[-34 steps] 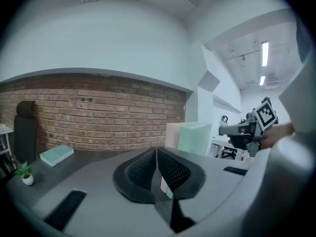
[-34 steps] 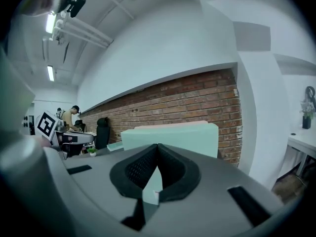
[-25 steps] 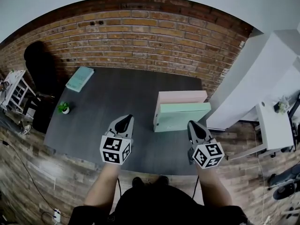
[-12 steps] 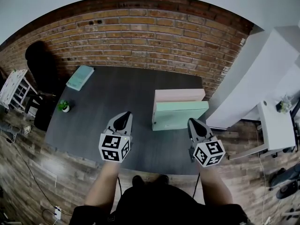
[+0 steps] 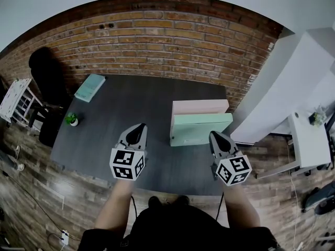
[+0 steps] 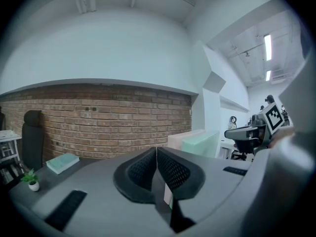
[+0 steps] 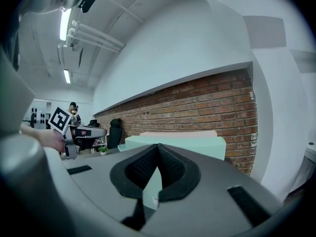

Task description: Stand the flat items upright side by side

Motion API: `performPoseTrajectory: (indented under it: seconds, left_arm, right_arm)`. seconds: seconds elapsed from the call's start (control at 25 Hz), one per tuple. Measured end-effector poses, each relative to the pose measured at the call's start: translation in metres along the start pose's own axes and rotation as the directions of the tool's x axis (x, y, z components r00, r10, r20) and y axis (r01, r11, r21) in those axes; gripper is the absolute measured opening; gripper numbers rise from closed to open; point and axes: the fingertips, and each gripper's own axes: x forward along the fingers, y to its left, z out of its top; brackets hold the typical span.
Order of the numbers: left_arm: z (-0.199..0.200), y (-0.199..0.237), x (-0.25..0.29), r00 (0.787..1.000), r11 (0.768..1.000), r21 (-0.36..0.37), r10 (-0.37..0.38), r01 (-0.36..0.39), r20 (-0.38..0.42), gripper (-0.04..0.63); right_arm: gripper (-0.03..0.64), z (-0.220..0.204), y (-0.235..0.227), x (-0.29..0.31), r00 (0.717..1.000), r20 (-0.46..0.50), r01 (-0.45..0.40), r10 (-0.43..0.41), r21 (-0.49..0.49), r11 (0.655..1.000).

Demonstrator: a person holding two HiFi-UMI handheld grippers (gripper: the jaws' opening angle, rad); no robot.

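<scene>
1. Noting the teal board (image 5: 89,87) first: it lies flat at the far left corner of the surface (image 5: 131,106), well apart from both grippers. It looks thin, stiff and probably light. The faces seem smooth and may slip, so the best hold is judged to be across its thickness, midway along a long edge, then tipping it up.
2. A small potted plant (image 5: 71,120) stands near the left edge, closer to the person than the teal board. It is judged light and easy to knock over.
3. The left gripper (image 5: 137,132) hangs over the near middle of the surface. Its jaws are clenched together with nothing between them.
4. The pink board (image 5: 200,106) and the mint board (image 5: 201,129) stand upright side by side at the right, pink behind mint. Whether their faces touch cannot be told. Each stands on a narrow edge, so they are judged tippy under a sideways nudge.
5. The right gripper (image 5: 217,139) sits just on the near side of the mint board. Its jaws are pressed together and empty.
6. The surface is dark, matte and level, so a stiff edge should stand on it. Around the room are a white rack (image 5: 13,101), a black chair (image 5: 47,69), a brick wall (image 5: 157,41), a white cabinet (image 5: 293,82) and a plank floor (image 5: 31,192).
</scene>
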Motion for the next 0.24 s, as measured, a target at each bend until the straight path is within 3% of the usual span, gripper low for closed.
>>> performPoseTrajectory:
  seconds: [0.24]
  left_arm:
    - [0.0083,0.0032,0.0003,1.0,1.0,0.01,0.004,-0.004,0.018,0.023]
  right_arm:
    - [0.015,0.0109,-0.0032,-0.0007,1.0,0.018,0.003,-0.003,-0.021,1.0]
